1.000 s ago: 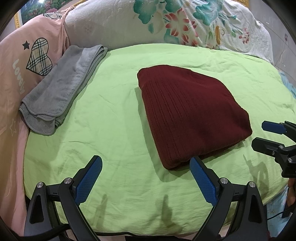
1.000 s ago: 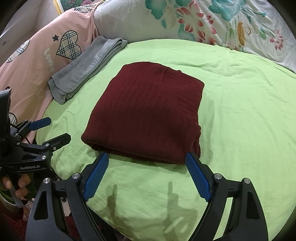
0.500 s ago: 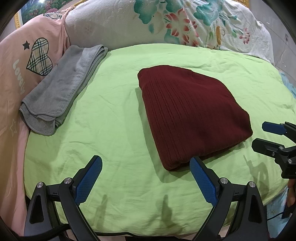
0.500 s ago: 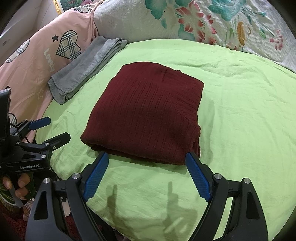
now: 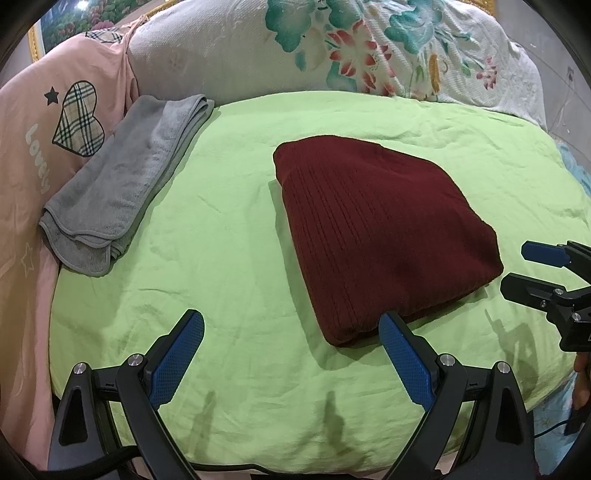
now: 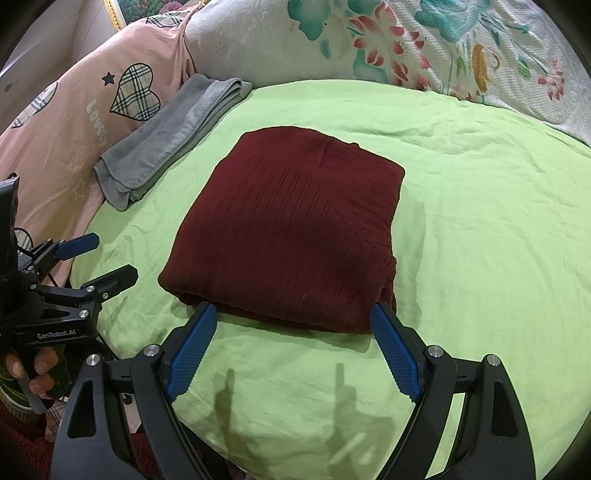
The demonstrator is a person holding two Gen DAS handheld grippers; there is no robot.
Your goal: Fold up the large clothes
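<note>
The dark red ribbed knit garment lies folded square on the green bed sheet, apparently finished, hence both the left hand-held gripper and right hand-held gripper hover released at its near edge.

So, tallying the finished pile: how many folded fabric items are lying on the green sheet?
2. The maroon sweater lies mid-sheet, just ahead of both open grippers; the grey towel lies at the sheet's left edge, against the pink bedding.

A home bedroom: a bed under a lime-green sheet, a white floral quilt bunched at its far edge, a pink pillow (plaid hearts, "Lovely" lettering), and a gilt-framed picture behind it.
</note>
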